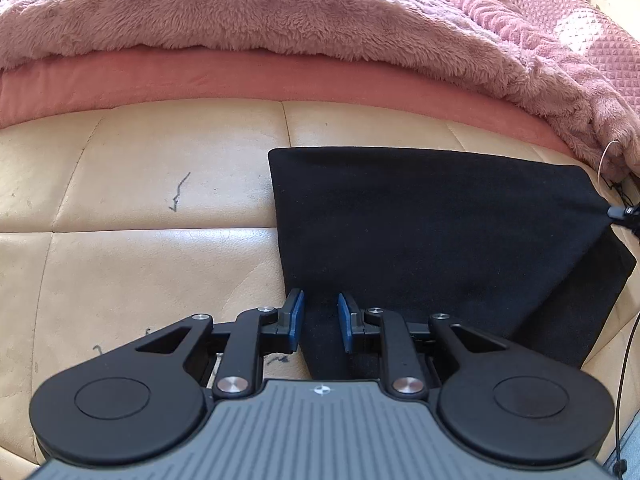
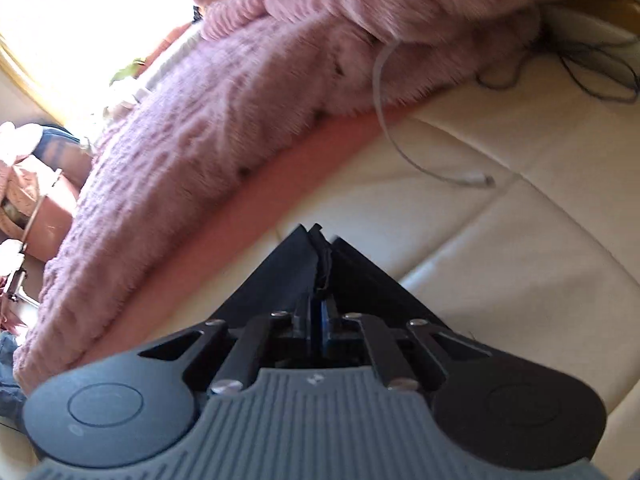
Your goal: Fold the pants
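Black pants (image 1: pixel 432 232) lie folded on a cream leather surface (image 1: pixel 140 248). My left gripper (image 1: pixel 321 322) is open, its blue pads (image 1: pixel 297 318) on either side of the pants' near left edge, with cloth between them. My right gripper (image 1: pixel 624 212) shows at the far right of the left wrist view, pinching the pants' right corner and lifting it into a peak. In the right wrist view the right gripper (image 2: pixel 320 308) is shut on the black pants (image 2: pixel 280 280), which spread out in a tent shape around the fingers.
A fluffy pink blanket (image 1: pixel 280 12) and a pink sheet edge (image 1: pixel 240 76) border the far side. A white cable (image 2: pixel 400 140) and thin dark cables (image 2: pixel 592 68) lie on the cream surface at the right. Pen marks (image 1: pixel 178 192) are on the leather.
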A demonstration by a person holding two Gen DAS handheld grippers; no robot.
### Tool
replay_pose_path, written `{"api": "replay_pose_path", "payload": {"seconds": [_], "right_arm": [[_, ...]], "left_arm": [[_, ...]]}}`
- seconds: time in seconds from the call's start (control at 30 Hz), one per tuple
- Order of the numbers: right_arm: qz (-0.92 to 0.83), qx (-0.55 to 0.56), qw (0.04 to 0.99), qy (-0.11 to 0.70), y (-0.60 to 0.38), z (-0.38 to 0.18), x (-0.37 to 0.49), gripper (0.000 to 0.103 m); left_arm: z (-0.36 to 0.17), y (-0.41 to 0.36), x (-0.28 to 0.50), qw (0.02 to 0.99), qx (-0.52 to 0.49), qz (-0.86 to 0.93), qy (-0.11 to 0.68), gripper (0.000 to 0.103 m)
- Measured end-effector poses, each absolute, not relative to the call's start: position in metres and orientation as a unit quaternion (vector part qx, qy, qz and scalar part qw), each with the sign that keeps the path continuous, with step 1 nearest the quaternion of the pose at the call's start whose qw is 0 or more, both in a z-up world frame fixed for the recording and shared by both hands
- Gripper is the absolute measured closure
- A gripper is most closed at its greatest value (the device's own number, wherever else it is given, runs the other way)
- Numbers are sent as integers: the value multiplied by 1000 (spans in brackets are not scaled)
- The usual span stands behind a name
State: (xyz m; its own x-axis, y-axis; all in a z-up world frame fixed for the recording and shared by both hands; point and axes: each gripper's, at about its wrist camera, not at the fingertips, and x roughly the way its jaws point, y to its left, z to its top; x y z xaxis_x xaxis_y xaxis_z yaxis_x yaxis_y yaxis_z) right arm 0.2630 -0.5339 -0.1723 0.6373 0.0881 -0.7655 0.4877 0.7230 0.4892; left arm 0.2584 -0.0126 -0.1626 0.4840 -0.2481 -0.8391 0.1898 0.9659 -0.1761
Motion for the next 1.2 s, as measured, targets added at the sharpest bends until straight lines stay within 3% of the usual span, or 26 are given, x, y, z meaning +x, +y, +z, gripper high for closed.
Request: {"api": "replay_pose_path", "payload": {"seconds": [0.33,0.4,0.47,0.53,0.7,0.87,1.1,1.13,1.2], "right_arm": [[-135,282,841,440,-521,-178,267,103],[-147,249,845,449,-516,-169,268,100],[-158,208,855,449,-511,-160,264,90],[-143,194,866,438,-507,-150,256,90],[-69,142,902,402,-466,-135,245,90],[7,86,924,372,-403,-143,232,90],[35,71,925,371,-349,-174,213,90],[36,67,925,371,-345,-177,213,90],[40,56,927,370,-341,-179,211,89]], "left_arm": [[-161,-12,260,855,-5,-128,503,79],[-158,-3,259,854,-27,-123,504,75],[-155,11,259,858,-71,-115,496,61],[-154,25,262,860,-126,-101,484,52],[-173,42,274,833,-236,-99,491,49],[-185,40,271,826,-267,-102,486,45],[-185,25,271,823,-256,-118,493,45],[-185,23,270,825,-252,-115,493,49],[-184,23,269,829,-243,-91,495,69]]}}
